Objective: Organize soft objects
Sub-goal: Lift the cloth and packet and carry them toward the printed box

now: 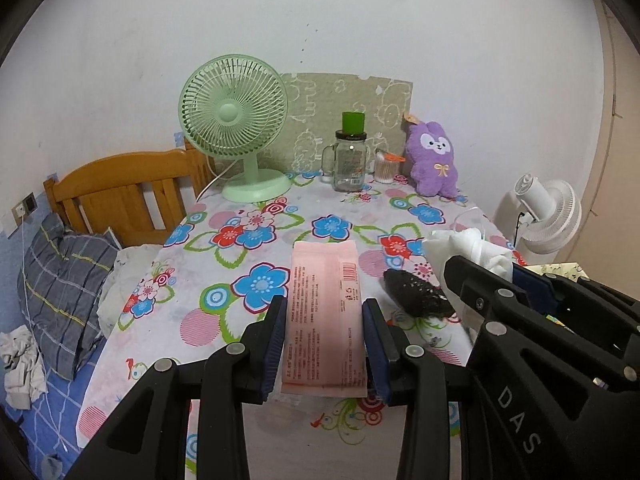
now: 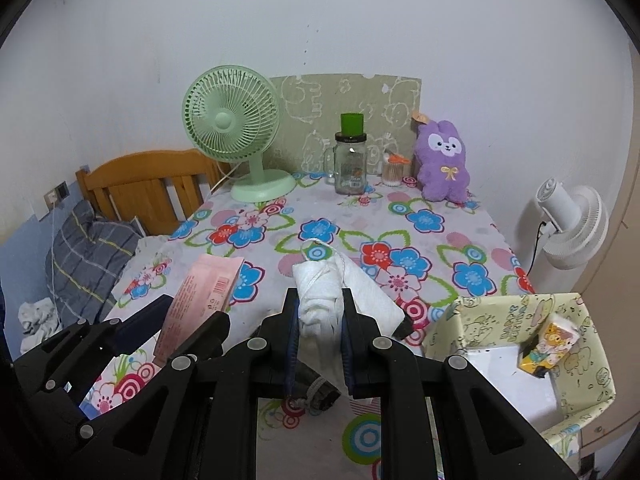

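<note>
The left hand-held gripper [image 1: 325, 334] is closed on a pink flat packet [image 1: 326, 312], its blue pads pressed against the packet's two long edges. The packet points away from the camera over the near part of the counter [image 1: 360, 216], which is covered with a flowered cloth. In the right wrist view the same packet [image 2: 200, 304] stands tilted between the left gripper's fingers, clear of the cloth.

The right hand-held gripper [image 2: 320, 332] is closed on a white bundle of cloth [image 2: 320, 300] wound with white cord, the pads squeezing it from both sides. A flat white flap of the bundle spreads out to the right of the fingers. In the left wrist view this bundle [image 1: 472, 248] shows above the right gripper's black frame, near the counter's right edge.

A dark, speckled soft item [image 1: 416, 292] lies on the cloth between the two grippers, near the counter's front right. Whether it touches either gripper cannot be told.

Just off the counter's front right corner sits an open box [image 2: 500, 320] with a pale cartoon print. Inside it, against the far right wall, is a small printed pack [image 2: 548, 344].

Along the counter's far edge stand a green desk fan [image 1: 236, 124] at the left, a glass jar with a green lid [image 1: 350, 152] in the middle, a small container of cotton swabs [image 1: 386, 168] beside it, and a purple plush rabbit [image 1: 434, 156] at the far right corner. A white fan [image 2: 568, 224] stands beyond the right edge. A bed with a plaid pillow [image 1: 64, 280] lies past the left edge.
</note>
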Demonstrator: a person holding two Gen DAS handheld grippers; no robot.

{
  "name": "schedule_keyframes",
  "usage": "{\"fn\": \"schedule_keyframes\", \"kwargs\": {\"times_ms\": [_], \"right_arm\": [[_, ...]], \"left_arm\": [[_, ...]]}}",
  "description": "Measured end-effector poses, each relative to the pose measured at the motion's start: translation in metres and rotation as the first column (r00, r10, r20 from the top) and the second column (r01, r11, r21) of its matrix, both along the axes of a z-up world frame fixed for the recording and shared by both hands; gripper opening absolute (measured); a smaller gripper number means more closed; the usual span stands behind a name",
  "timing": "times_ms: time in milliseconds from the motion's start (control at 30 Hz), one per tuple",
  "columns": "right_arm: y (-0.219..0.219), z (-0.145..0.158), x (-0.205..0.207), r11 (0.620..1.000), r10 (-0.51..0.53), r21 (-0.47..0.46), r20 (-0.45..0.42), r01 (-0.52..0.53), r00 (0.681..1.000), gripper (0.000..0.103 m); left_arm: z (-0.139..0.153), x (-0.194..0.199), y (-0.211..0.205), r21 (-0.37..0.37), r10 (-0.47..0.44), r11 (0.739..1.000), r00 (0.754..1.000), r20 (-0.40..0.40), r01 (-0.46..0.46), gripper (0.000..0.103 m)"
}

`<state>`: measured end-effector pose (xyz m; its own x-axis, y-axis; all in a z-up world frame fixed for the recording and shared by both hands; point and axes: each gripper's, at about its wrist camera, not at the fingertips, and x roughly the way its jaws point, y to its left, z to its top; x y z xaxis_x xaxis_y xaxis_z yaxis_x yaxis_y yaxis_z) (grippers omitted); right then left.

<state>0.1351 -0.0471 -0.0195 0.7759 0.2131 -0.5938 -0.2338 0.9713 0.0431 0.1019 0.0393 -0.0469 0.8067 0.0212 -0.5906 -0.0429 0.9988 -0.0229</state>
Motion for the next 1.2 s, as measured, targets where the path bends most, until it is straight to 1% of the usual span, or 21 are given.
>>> {"fn": "schedule_keyframes", "kwargs": {"times_ms": [533, 1200], "right_arm": [[-0.043, 0.013, -0.010, 1.000, -0.023, 0.021, 0.016, 0.023, 1.000, 0.021], [-0.110, 0.015, -0.009, 0.994, -0.102, 0.030, 0.029, 0.101, 0.994, 0.021]], "left_arm": [[0.012, -0.004, -0.040, 0.004, -0.045, 0.999, 0.998, 0.032, 0.045, 0.039], [0.015, 0.007, -0.108, 0.008, -0.142, 0.990, 0.989, 0.029, 0.142, 0.039]]}}
